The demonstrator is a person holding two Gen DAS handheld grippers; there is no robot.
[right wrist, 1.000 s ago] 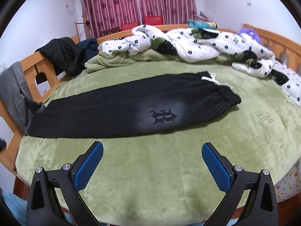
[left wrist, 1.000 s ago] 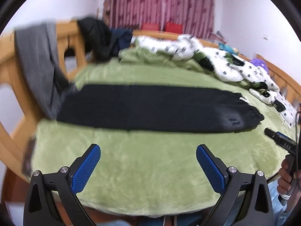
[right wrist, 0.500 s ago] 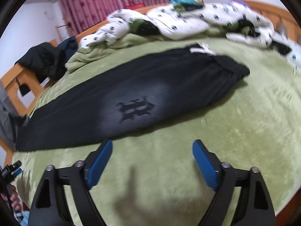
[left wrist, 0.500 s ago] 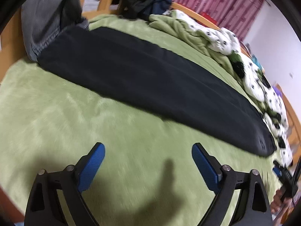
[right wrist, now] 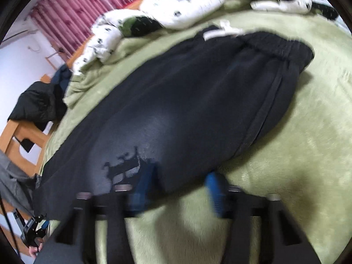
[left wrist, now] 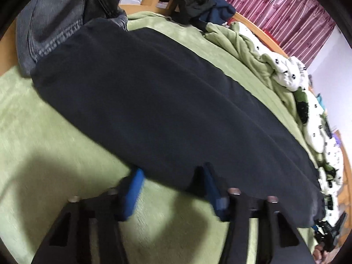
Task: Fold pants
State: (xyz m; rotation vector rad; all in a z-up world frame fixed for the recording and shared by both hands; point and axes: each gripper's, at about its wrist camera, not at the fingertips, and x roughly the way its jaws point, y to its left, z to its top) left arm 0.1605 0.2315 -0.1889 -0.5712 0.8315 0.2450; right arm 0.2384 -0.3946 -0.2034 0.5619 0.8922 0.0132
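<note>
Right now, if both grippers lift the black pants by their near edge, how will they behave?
The black pants likely drape limply; they lie flat with soft creases. The elastic waistband end looks bulkier, so may sag more. The fleecy green blanket may cling slightly.

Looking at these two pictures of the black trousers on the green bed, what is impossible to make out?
- Left wrist view: motion blur hides whether the closing left gripper's blue fingers press the long black pants; their near hem covers the fingertips.
- Right wrist view: the right gripper, also closing, is blurred; the pants' printed emblem is partly covered and unreadable.
- Both views: the fuzzy green blanket under the pants is hidden.
</note>
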